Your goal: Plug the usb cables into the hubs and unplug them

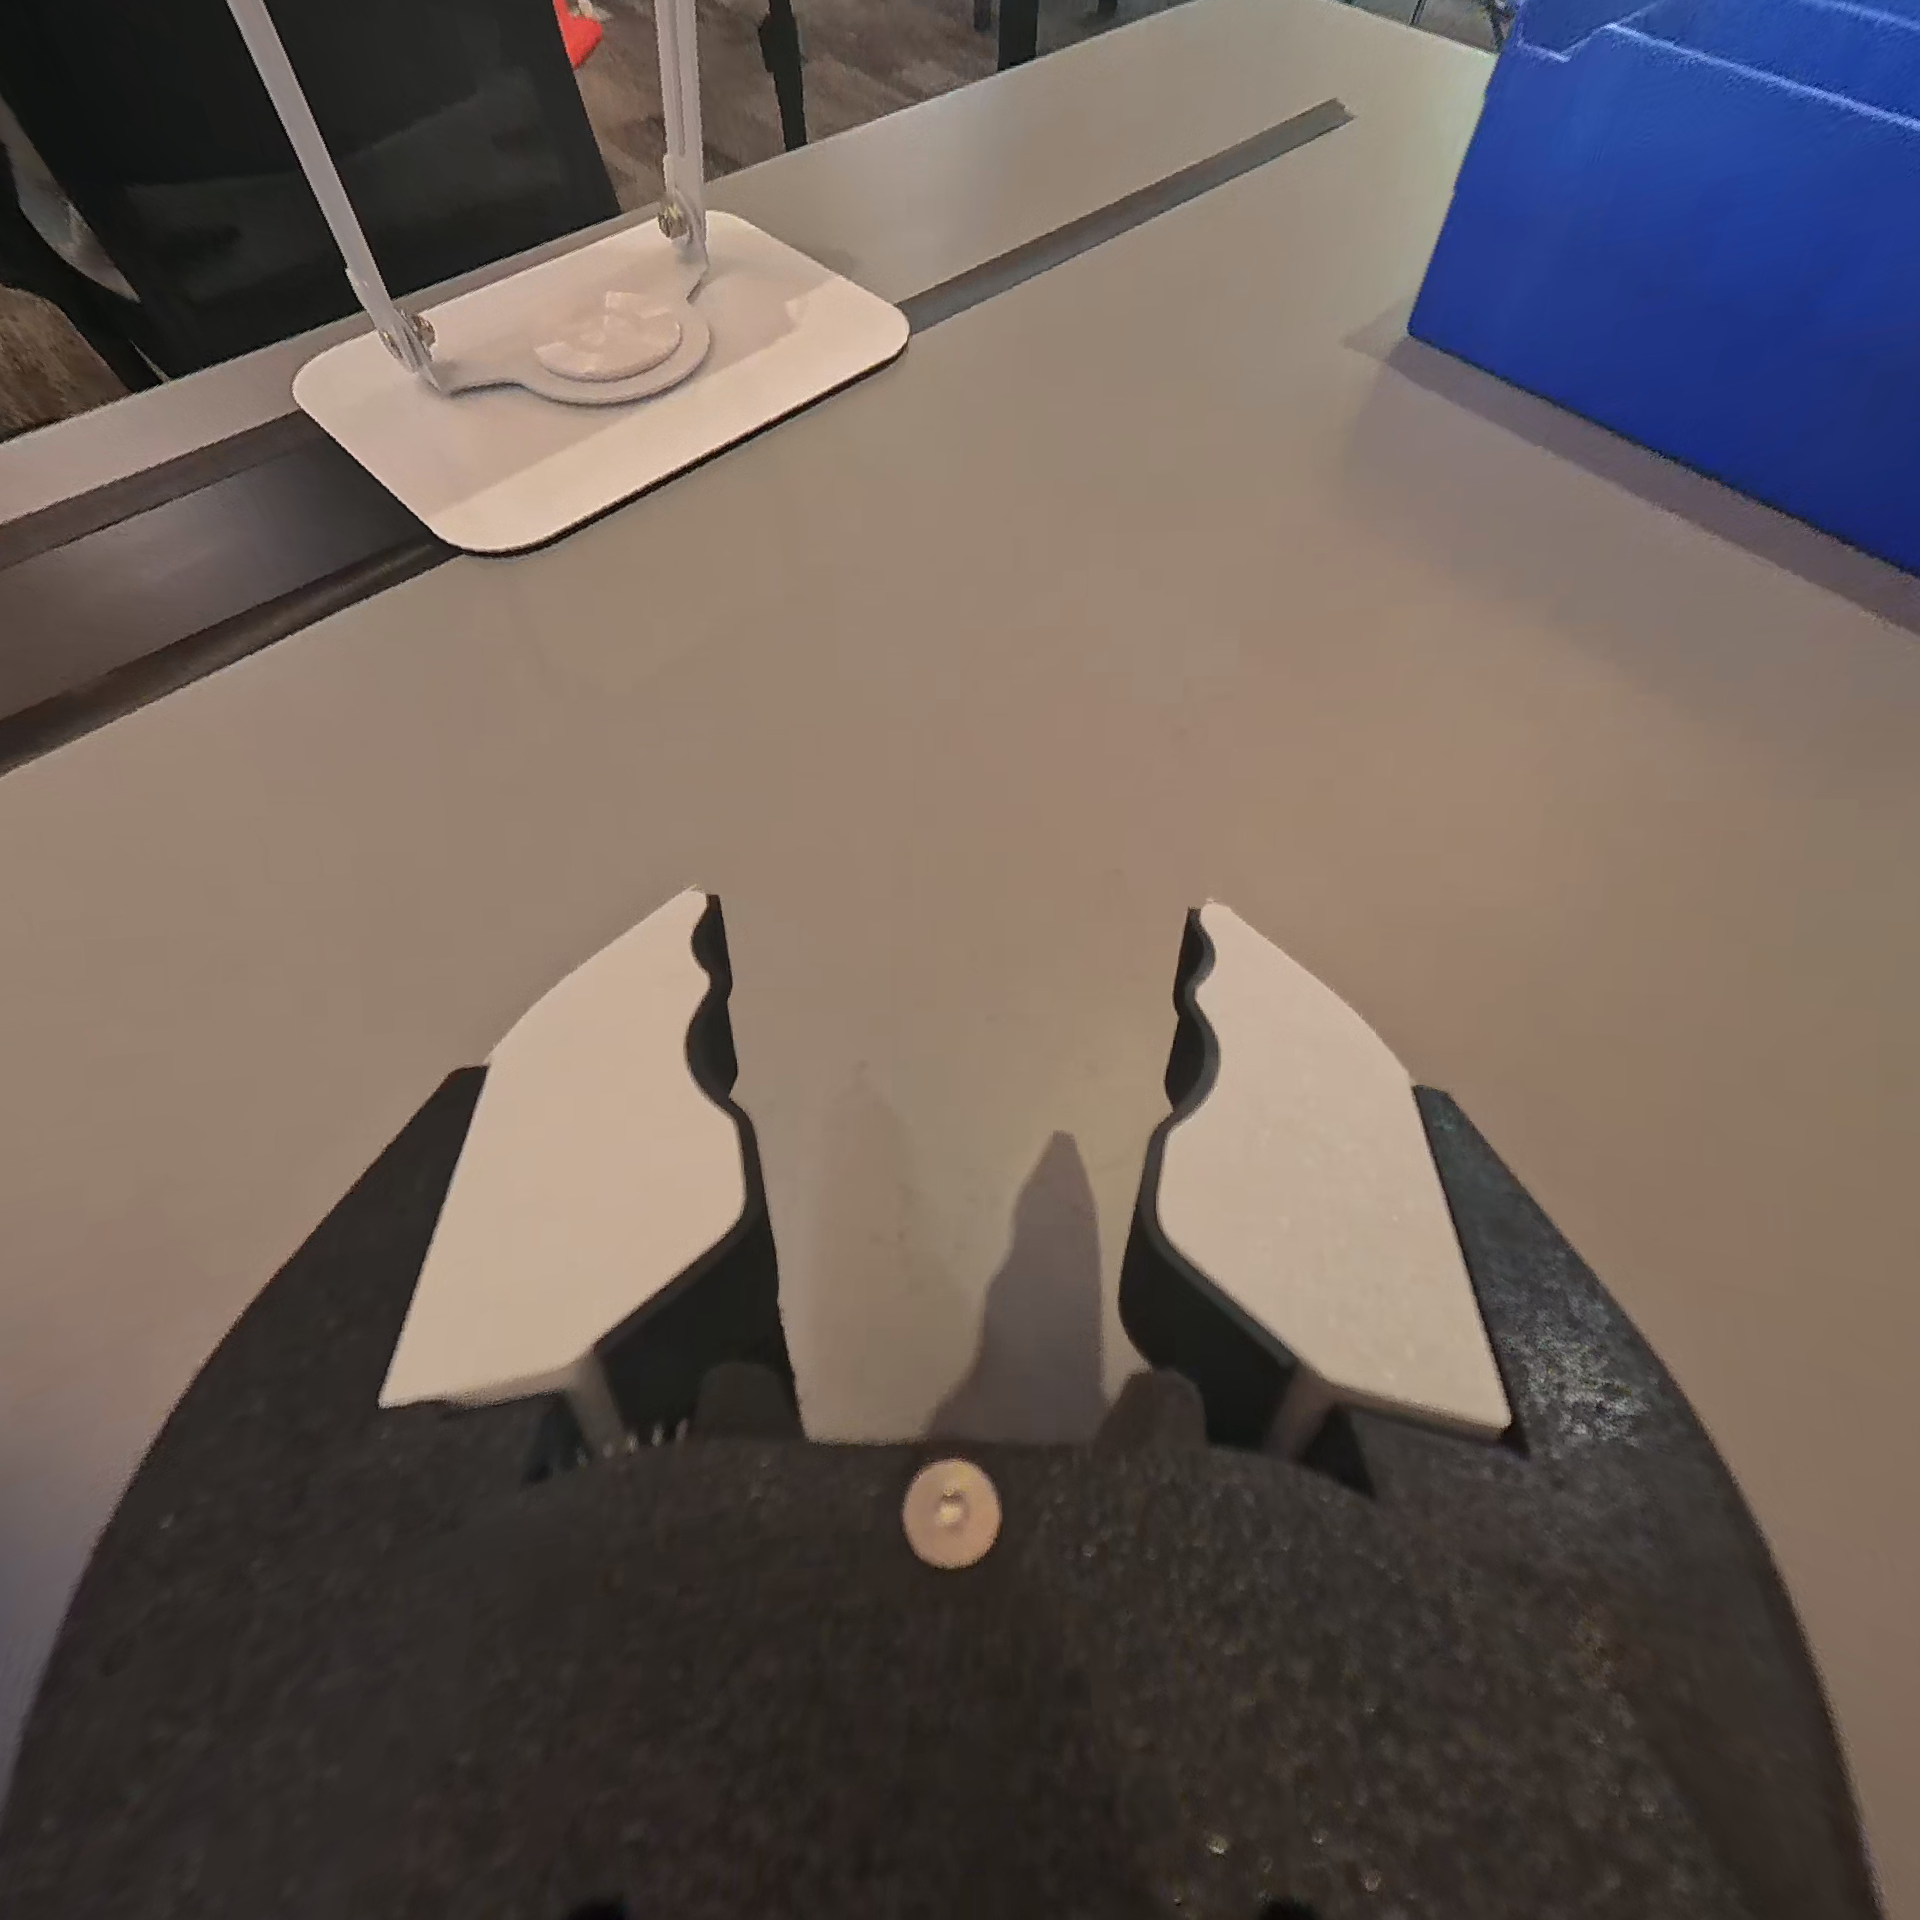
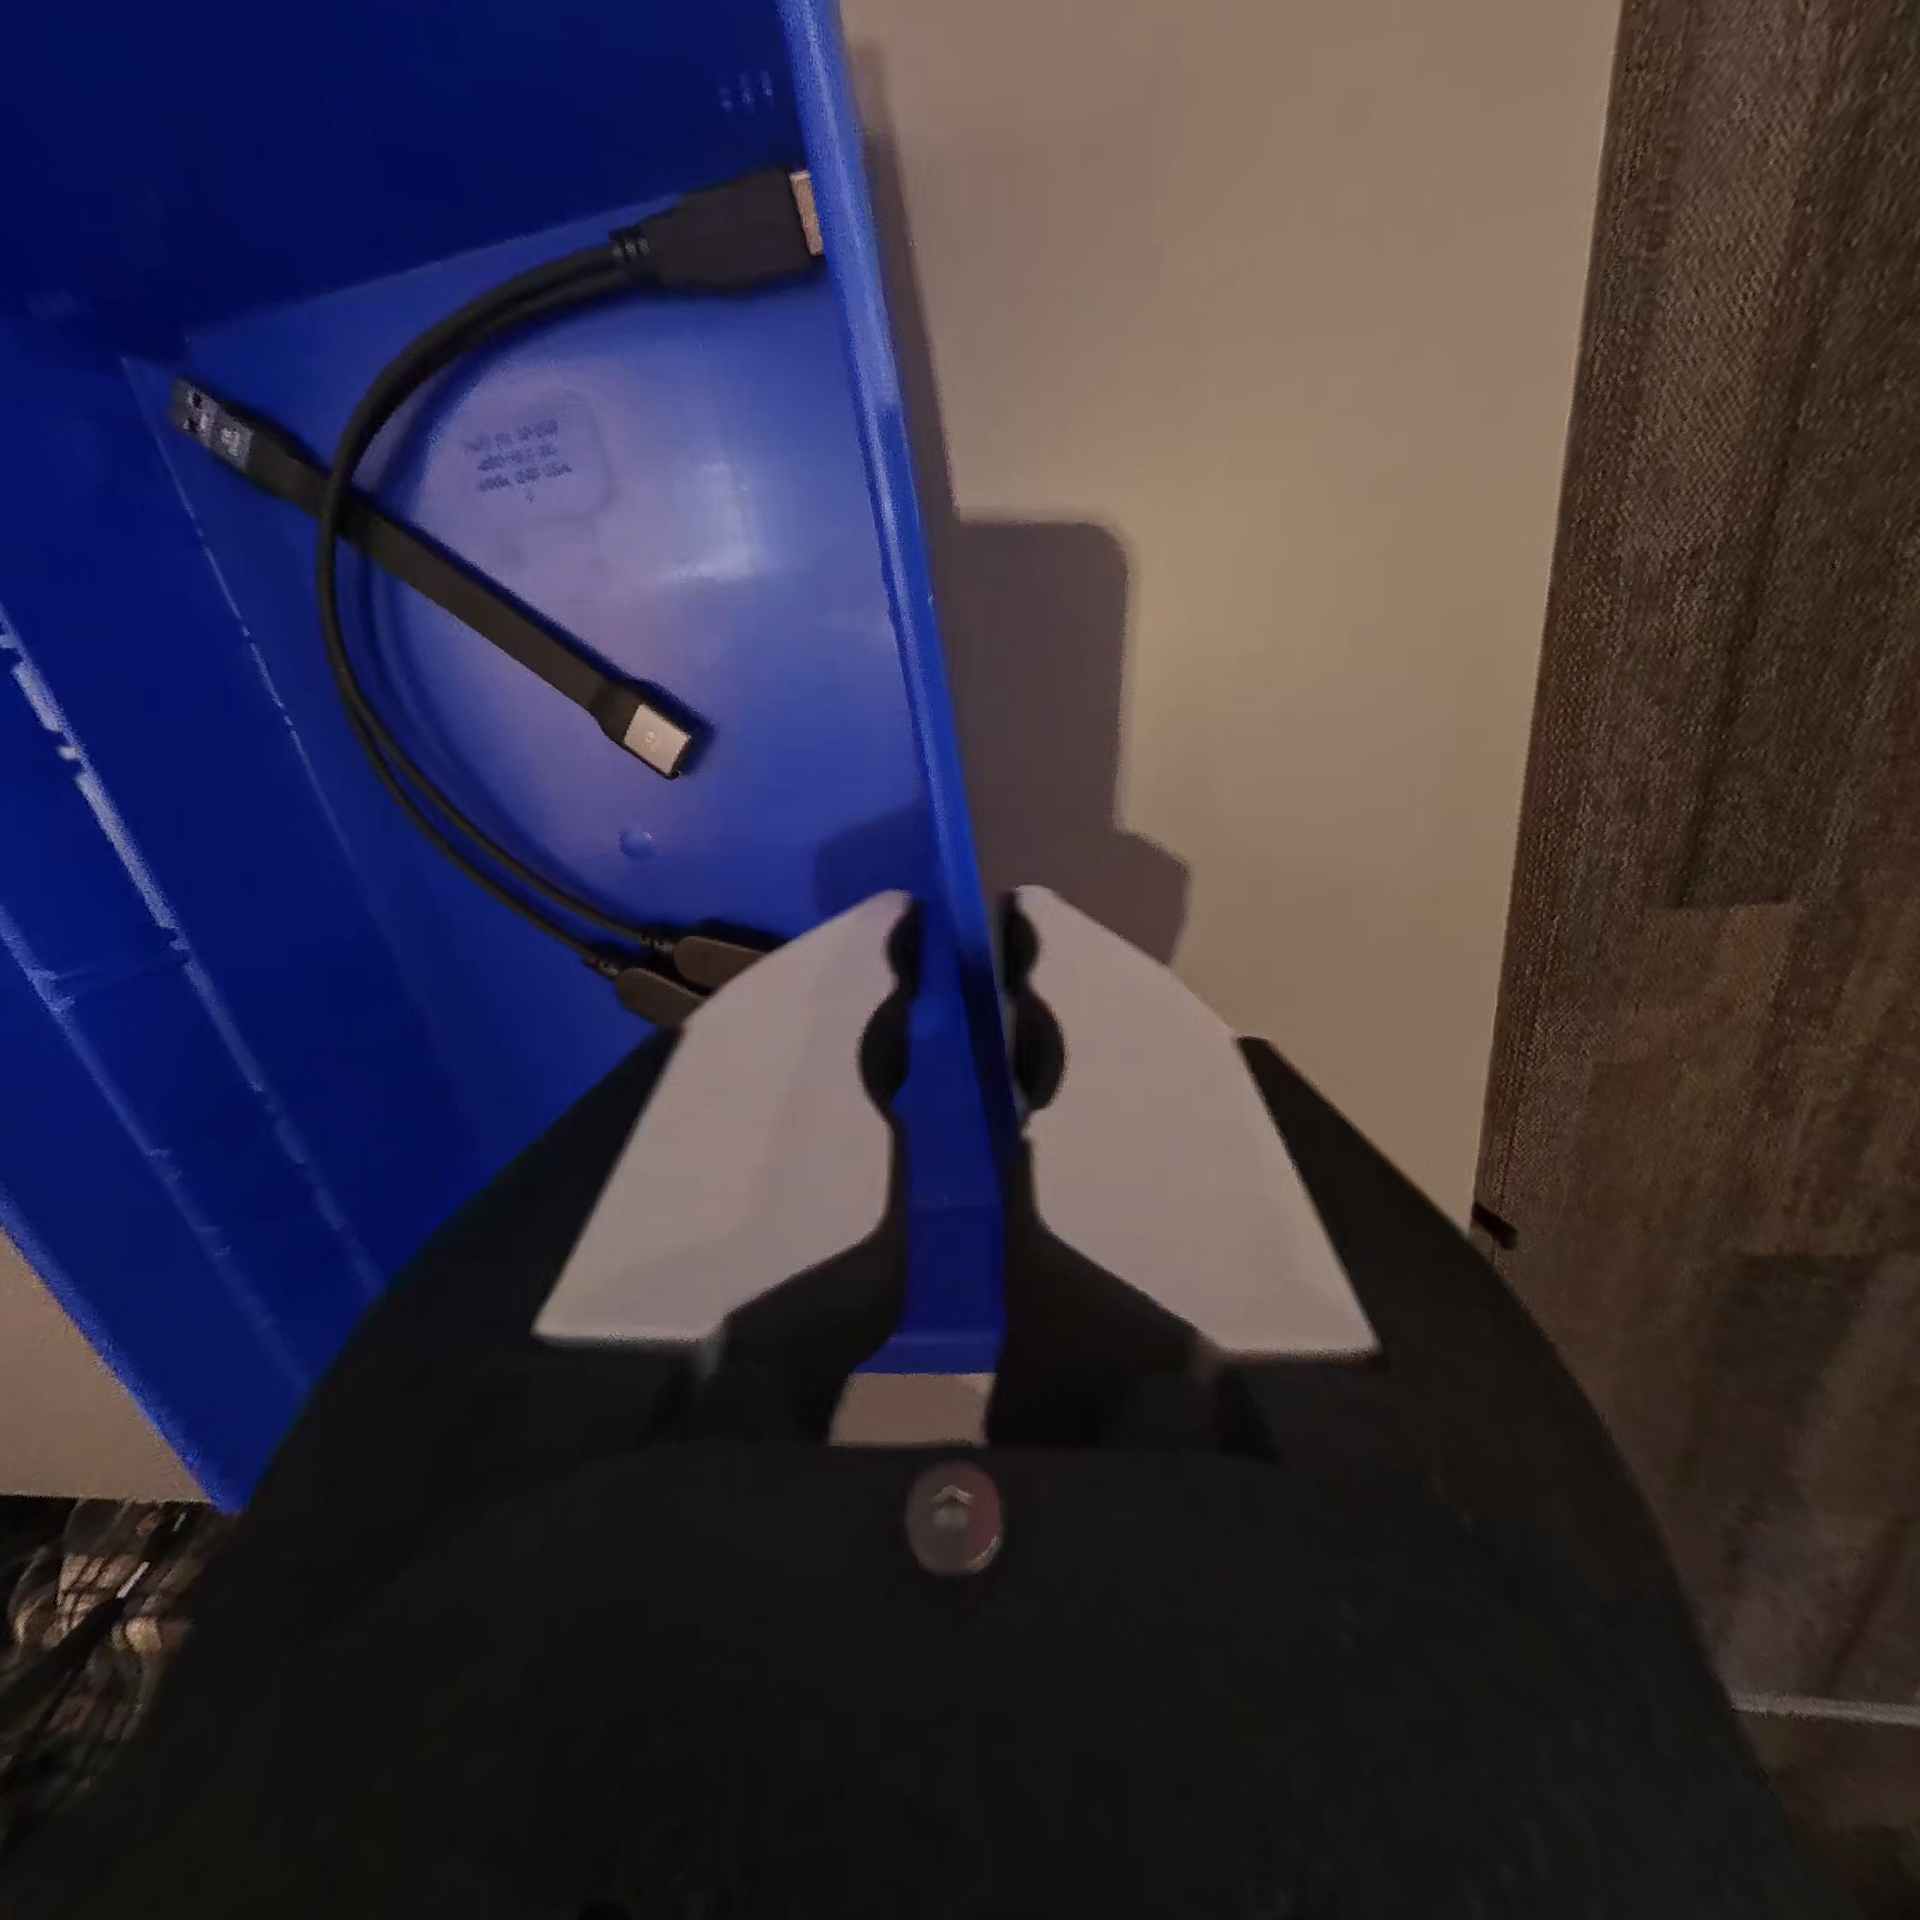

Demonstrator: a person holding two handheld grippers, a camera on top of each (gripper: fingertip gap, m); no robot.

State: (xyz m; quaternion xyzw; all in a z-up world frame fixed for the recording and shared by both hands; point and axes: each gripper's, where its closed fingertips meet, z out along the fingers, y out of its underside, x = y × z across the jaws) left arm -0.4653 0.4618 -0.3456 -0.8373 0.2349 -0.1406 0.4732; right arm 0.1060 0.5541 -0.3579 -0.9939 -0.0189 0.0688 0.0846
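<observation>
My right hand-held gripper point(image 2: 958, 914) pinches the right wall of the blue plastic bin point(image 2: 883, 540); the black USB cables point(image 2: 436, 582) lie inside, far-left of it, the flat one's length running near-right to far-left; my left hand-held gripper point(image 1: 956, 909) hangs open, empty, over the grey desk point(image 1: 935, 675).

Bin floor point(image 2: 582, 457): embossed rounded panel with a few lines of small characters, too blurred to read.
Bin left wall point(image 2: 62, 707): pale raised lettering, cut off at frame edge, illegible.
Flat cable plug point(image 2: 213, 421): small marks, unreadable.
Left wrist view: no writing seen.
</observation>
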